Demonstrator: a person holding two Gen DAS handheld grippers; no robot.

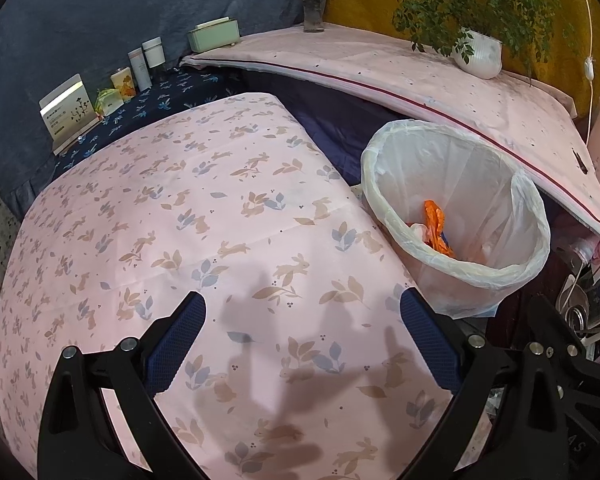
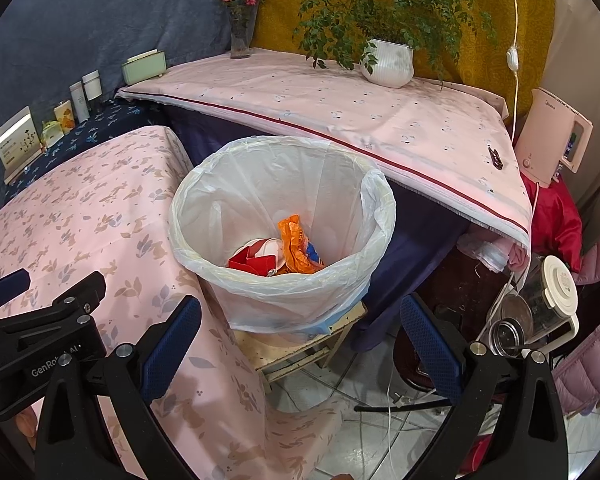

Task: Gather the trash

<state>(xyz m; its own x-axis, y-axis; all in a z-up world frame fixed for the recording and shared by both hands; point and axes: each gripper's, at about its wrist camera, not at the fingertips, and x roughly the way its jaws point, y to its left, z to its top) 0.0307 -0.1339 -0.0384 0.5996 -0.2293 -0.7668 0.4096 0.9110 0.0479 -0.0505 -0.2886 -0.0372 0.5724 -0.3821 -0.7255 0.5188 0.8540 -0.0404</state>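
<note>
One lined bin holds three scraps; both grippers empty.

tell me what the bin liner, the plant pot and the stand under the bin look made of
Bin liner: thin translucent plastic film, going by its wrinkles and soft sheen. Plant pot: probably glazed white ceramic, ribbed and slightly glossy. Stand: looks like worn pale wood or board, with scuffed matte edges.

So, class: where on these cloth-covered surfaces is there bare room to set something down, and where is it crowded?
Bare: the pink rabbit-print tablecloth, from the open left gripper to the white-lined trash bin, and the pale pink cloth between the glass flower vase and white plant pot. Crowded: the dark blue floral strip, lined with small boxes and jars.
</note>
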